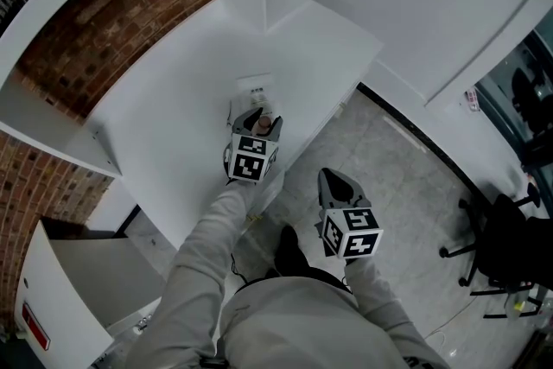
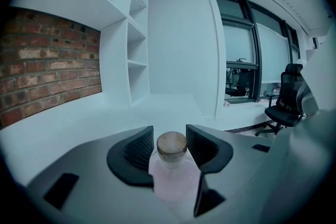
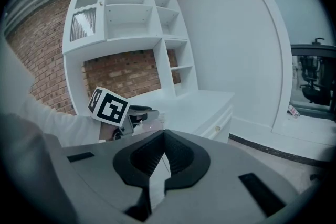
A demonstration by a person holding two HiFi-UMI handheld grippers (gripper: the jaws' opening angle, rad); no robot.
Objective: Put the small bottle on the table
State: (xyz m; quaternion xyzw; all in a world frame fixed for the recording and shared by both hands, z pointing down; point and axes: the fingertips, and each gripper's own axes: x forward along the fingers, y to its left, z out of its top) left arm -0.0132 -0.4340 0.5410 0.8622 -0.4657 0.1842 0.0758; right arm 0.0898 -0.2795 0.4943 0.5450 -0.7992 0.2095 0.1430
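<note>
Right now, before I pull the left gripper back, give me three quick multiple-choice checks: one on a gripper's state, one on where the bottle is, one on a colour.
1. How do the right gripper's jaws stand?
A. closed on the bottle
B. wide apart
C. together, with nothing between them

2. Where is the small bottle?
A. in the right gripper
B. between the left gripper's jaws, over the white table
C. on the floor

3. What colour is the bottle's cap?
A. blue
B. black
C. brown, wood-like

Answers:
1. C: the right gripper view shows its jaw tips meeting with nothing between them.
2. B: the left gripper view shows the bottle between the parted jaws, which stand clear of its cap.
3. C: the left gripper view shows a brown cap.
</note>
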